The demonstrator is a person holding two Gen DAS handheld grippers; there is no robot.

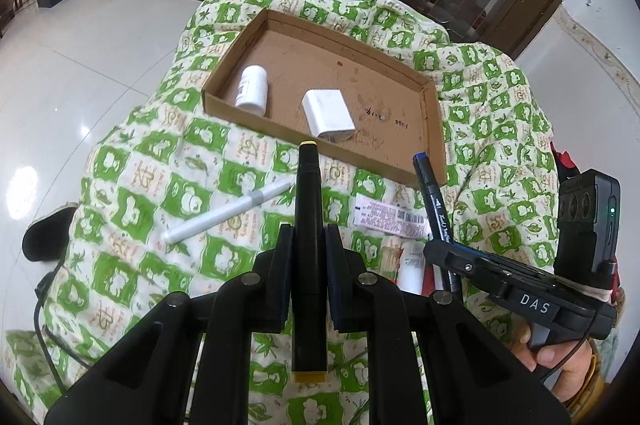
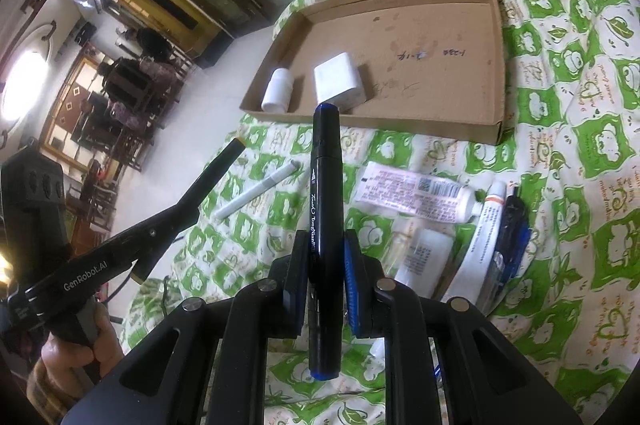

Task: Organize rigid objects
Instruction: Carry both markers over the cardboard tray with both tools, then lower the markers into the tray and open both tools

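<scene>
My left gripper is shut on a black marker with yellow caps, which points toward the cardboard tray. My right gripper is shut on a black marker with blue caps, held above the green patterned cloth just short of the tray. In the tray lie a white pill bottle and a white adapter block. A white pen rests on the cloth in front of the tray. Each view shows the other gripper with its marker.
On the cloth to the right lie a printed white tube, a small white bottle, a second tube with an orange band and a blue pen. Shiny floor tiles drop away left of the cloth. A hand holds the right gripper's handle.
</scene>
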